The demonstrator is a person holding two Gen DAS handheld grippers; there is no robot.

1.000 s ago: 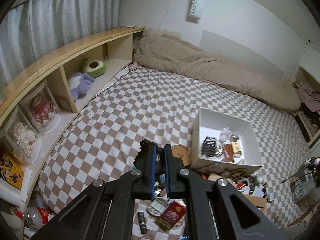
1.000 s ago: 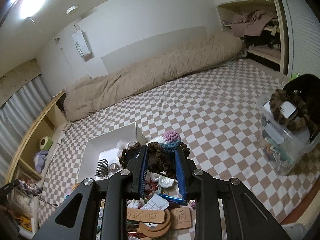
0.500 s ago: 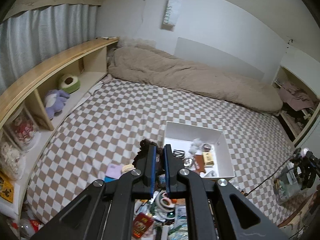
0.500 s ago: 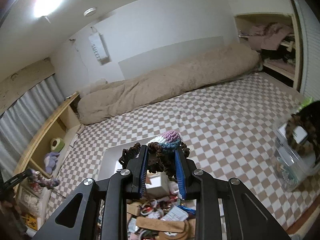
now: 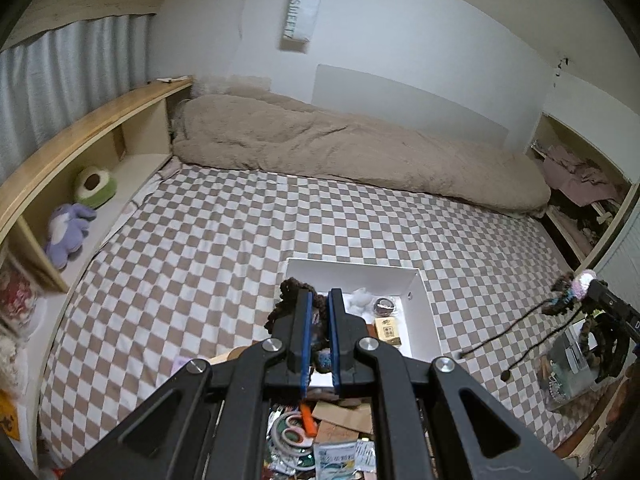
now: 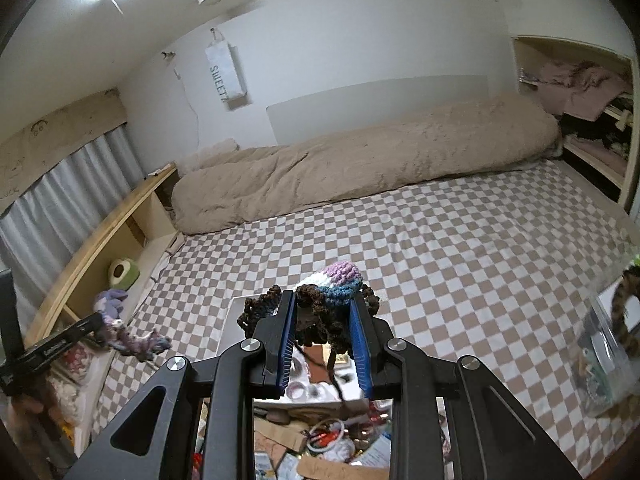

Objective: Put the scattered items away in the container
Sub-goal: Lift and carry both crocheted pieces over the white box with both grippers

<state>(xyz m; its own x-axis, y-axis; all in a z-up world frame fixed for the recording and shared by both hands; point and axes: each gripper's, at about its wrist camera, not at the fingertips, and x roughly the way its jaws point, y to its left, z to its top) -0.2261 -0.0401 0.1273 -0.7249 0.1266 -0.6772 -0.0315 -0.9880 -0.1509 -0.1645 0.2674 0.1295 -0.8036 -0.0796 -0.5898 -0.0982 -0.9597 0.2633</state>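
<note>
Bed: checkered brown-and-white cover (image 5: pixel 224 240) fills mid-frame in both views; rolled beige duvet (image 5: pixel 340 152) lies along the far wall, long axis left to right.
Wall sign: white hanging bag (image 6: pixel 226 76), upper centre, reads "SWEET" downward; last character cut off.
Shelf: wooden unit (image 5: pixel 80 132) at left edge; avocado plush (image 5: pixel 95 186) and purple plush (image 5: pixel 68 232) inside.
Container: white open box (image 5: pixel 416 300), lower centre on the cover; white fluff, a round tin and a small labelled carton inside, print unreadable.
Clutter: scattered items (image 5: pixel 320 440) at bottom centre near the box, partly hidden by the gripper frame; packet text too small to read.
Left gripper (image 5: pixel 319 308): blue-padded jaws clenched close on a dark brown crochet piece (image 5: pixel 288 292), held above the box's near-left corner.
Right gripper (image 6: pixel 323 316): jaws clamped on a crochet toy (image 6: pixel 340 280), pink-white-teal head up, long axis vertical, dark cords dangling over the box.
</note>
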